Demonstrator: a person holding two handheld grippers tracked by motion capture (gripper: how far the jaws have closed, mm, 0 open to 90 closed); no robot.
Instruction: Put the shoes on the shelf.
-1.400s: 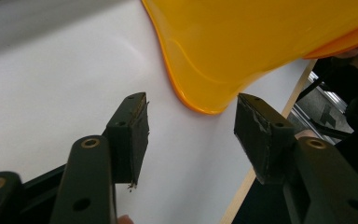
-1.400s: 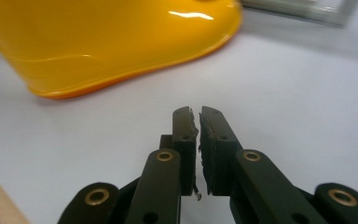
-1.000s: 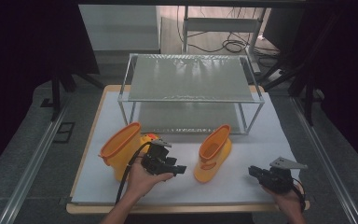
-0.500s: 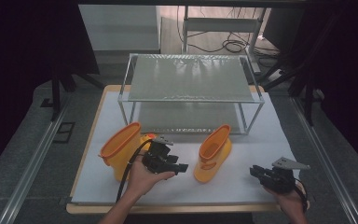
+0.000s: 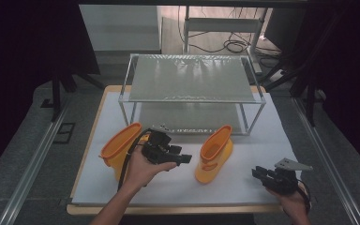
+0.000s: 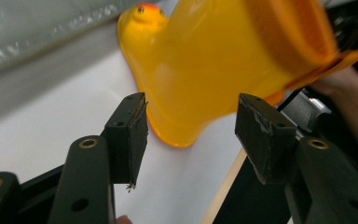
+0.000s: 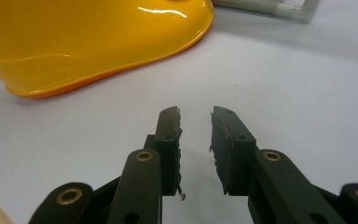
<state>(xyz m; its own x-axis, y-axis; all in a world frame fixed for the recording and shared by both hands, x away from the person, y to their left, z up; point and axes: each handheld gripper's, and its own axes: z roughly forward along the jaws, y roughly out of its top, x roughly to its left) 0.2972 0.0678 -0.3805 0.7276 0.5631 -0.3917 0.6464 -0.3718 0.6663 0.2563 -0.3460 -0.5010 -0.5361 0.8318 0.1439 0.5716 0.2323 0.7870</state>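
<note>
From above I see my left tongs (image 5: pixel 183 159) held over the white worktop (image 5: pixel 178 185), between two orange rubber boots. The left boot (image 5: pixel 119 149) lies tilted just behind my left hand (image 5: pixel 143 169), its opening toward the far left. The right boot (image 5: pixel 214 152) stands upright near the middle of the worktop, in front of a wire-frame shelf rack (image 5: pixel 192 86) with two mesh levels.

In the left gripper view the left tongs (image 6: pixel 191 130) are spread wide, with nothing between them; the right boot (image 6: pixel 223 60) sits beyond them, apart from both pads, and a small duck face marks its toe.

My right tongs (image 5: pixel 258 173) hover low at the near right corner of the worktop, well apart from the right boot. In the right gripper view the right tongs (image 7: pixel 196 122) are parted by a narrow gap, holding nothing, with the boot's sole edge (image 7: pixel 98 42) ahead and to the left on the white surface.
</note>
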